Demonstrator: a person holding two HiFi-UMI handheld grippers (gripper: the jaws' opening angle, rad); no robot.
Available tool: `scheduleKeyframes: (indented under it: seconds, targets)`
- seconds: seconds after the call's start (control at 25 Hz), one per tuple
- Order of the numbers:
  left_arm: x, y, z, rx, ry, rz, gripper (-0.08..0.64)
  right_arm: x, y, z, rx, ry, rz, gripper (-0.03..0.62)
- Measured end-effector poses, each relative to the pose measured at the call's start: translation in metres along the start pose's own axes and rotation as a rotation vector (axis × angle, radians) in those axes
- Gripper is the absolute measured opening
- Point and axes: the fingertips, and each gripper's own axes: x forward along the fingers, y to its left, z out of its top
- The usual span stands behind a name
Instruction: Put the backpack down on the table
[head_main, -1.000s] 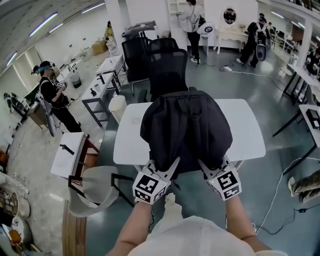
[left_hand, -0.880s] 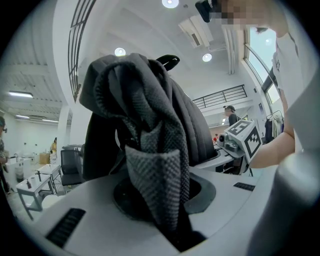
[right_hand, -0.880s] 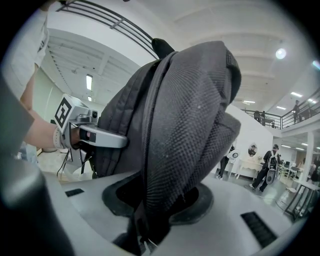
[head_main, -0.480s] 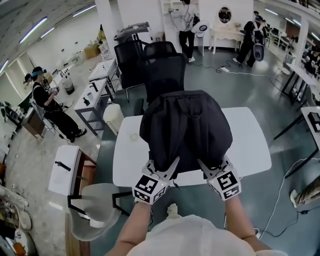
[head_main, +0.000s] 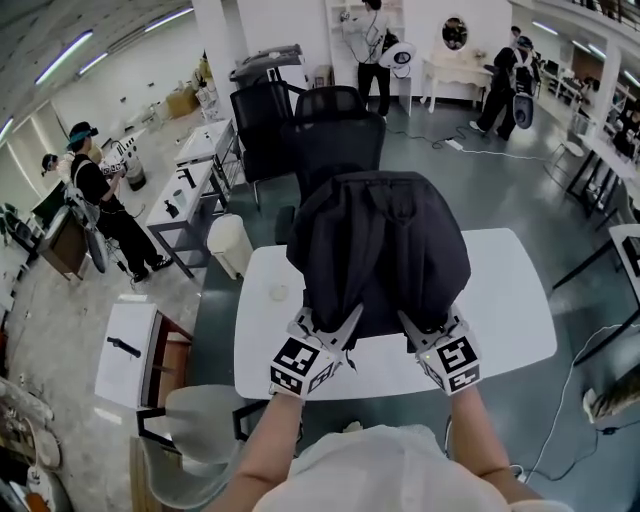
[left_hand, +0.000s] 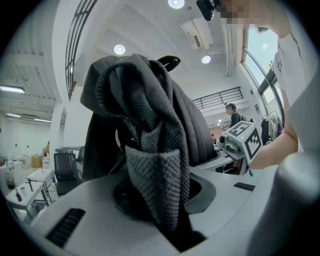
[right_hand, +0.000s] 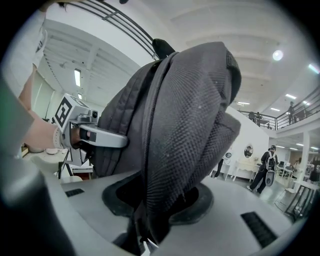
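Note:
A black backpack (head_main: 382, 255) hangs in the air over the white table (head_main: 505, 310), held up by both grippers at its near lower corners. My left gripper (head_main: 335, 328) is shut on a fold of the backpack's grey mesh fabric (left_hand: 157, 165). My right gripper (head_main: 420, 330) is shut on the other corner, where dark fabric (right_hand: 185, 140) is bunched between its jaws. The shoulder straps face me in the head view. The backpack hides the middle of the table and both grippers' fingertips.
Two black office chairs (head_main: 335, 125) stand just beyond the table's far edge. A white bin (head_main: 230, 245) sits off the table's far left corner and a pale chair (head_main: 195, 425) at its near left. Several people stand around the room; a cable (head_main: 565, 400) trails on the floor at right.
Both grippers have carried the backpack forward over the table. The table's near edge has come closer beneath my hands. The grips look unchanged.

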Motion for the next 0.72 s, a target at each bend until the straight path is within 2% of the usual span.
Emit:
scheduleKeyframes:
  seconds: [0.4, 0.72]
  targets:
    - [0.039, 0.043, -0.015, -0.035, 0.018, -0.006, 0.095, 0.049, -0.03, -0.012, 0.018, 0.045, 0.007, 0.15]
    - [0.084, 0.077, -0.051, -0.091, 0.063, 0.017, 0.095, 0.098, -0.059, -0.046, 0.046, 0.091, 0.07, 0.15]
